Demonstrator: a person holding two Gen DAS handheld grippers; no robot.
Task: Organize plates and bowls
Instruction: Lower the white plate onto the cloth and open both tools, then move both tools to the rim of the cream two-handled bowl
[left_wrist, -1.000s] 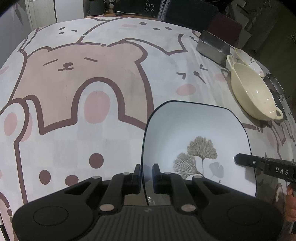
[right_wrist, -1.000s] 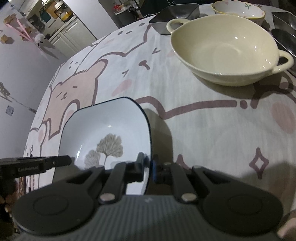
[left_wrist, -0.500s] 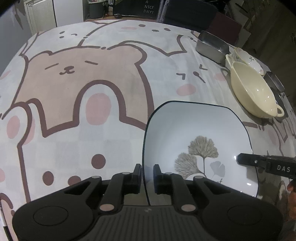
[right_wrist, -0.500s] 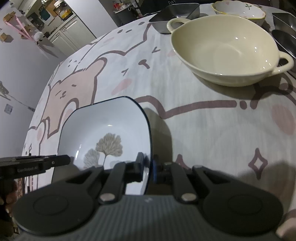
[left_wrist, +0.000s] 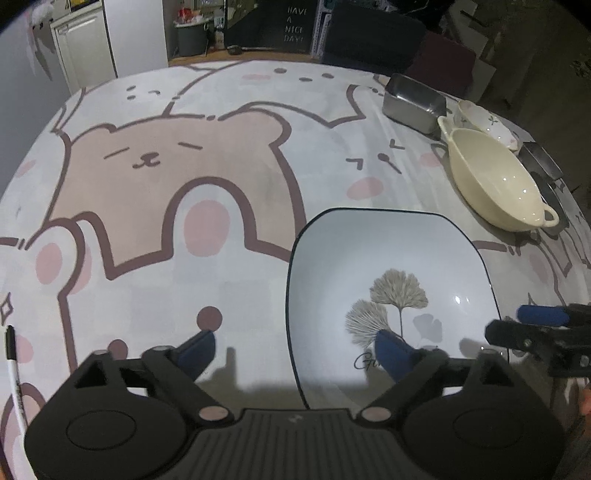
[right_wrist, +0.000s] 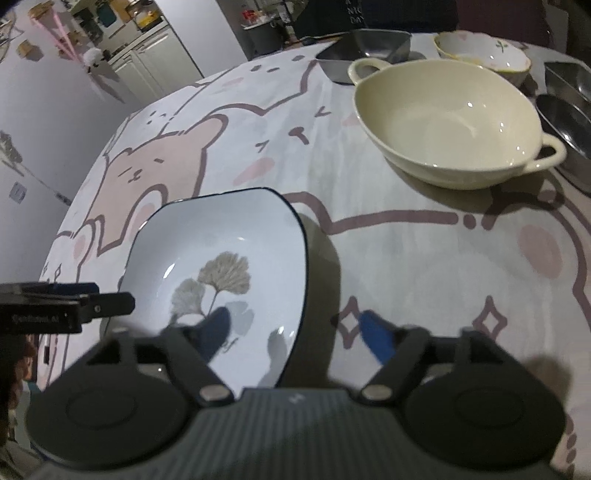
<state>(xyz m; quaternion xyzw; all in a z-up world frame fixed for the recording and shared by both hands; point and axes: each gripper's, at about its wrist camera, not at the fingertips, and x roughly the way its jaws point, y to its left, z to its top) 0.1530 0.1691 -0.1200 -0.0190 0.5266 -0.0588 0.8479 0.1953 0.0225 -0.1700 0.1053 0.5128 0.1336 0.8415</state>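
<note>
With both left tongs (left_wrist: 295, 345) and right tongs (right_wrist: 295, 330) spread astride the plate (left_wrist: 391, 284) rims, backing straight off would have avoided nudging it.

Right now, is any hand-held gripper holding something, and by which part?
Nothing is held. The left hand-held gripper and the right hand-held gripper are both open, each straddling a rim of the square plate without clamping it.

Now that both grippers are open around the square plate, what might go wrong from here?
Each open gripper, left gripper and right gripper, straddles a rim of the square plate, so pulling away sideways might drag it. Moving the plate toward the cream bowl could knock it against the metal tins beside it.
</note>
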